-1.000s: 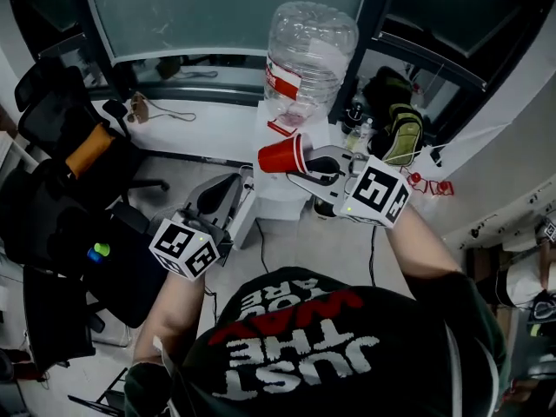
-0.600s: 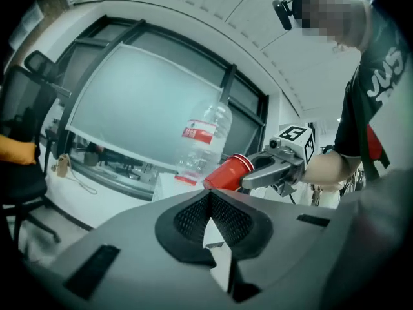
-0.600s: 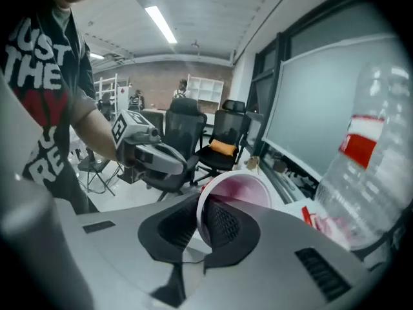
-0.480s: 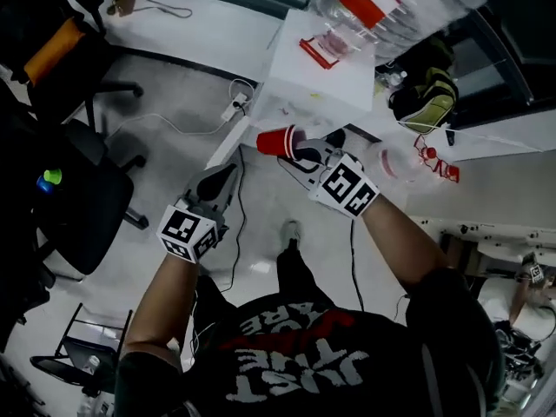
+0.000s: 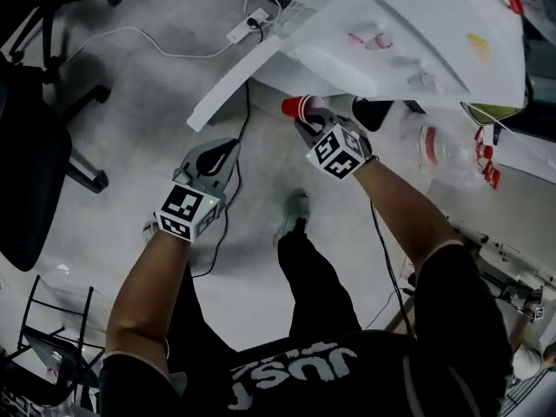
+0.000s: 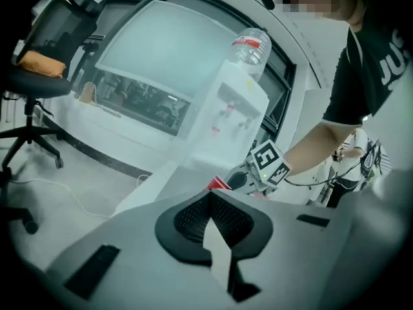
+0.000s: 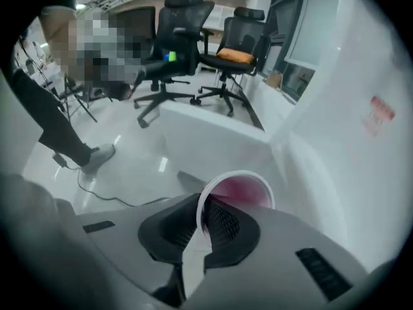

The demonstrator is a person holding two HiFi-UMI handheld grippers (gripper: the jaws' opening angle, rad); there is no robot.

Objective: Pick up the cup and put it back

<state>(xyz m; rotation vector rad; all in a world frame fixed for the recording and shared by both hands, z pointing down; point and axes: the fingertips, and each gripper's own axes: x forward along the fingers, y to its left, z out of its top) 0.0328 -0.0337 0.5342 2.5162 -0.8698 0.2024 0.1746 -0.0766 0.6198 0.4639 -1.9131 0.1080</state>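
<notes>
Two tongs appear in front of the tall white water dispenser (image 5: pixel 391 33), one in each hand. The right tongs (image 5: pixel 306 115) are closed on the wall of the red plastic cup with a white rim (image 5: pixel 294 107), one jaw inside its mouth and one outside. The cup lies tilted on its side just beside the dispenser's lower front. The left tongs (image 5: pixel 221 150), left of the dispenser and clear of it, have their jaws together with nothing between them.

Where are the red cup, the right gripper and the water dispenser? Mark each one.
red cup (image 7: pixel 244 192): right gripper view, on its pink inside.
right gripper (image 7: pixel 201 219): right gripper view, between its fingertips, at the cup's rim.
water dispenser (image 6: pixel 218 141): left gripper view, on its white front panel.
</notes>
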